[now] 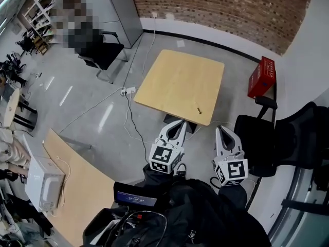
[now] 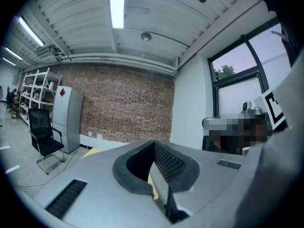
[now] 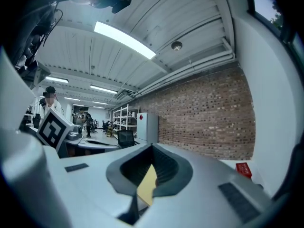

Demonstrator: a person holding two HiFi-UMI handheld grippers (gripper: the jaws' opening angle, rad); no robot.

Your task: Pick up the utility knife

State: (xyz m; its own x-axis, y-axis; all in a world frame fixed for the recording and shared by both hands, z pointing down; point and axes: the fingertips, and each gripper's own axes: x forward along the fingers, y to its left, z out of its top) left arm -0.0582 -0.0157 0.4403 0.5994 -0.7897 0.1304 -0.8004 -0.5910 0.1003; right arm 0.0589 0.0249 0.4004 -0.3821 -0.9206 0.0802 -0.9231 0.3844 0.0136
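In the head view a small, dark utility knife lies near the front right edge of the square light-wood table. My left gripper hangs just short of the table's front edge, left of the knife, its jaws together and empty. My right gripper is level with it, below and to the right of the knife, also shut on nothing. Both gripper views point upward at the ceiling and brick wall. Only a yellow sliver of table shows between the closed jaws, and the knife is out of sight there.
A red crate sits right of the table above black chairs. A white cable with a power strip runs across the floor on the left. A second wooden table with a white box stands lower left.
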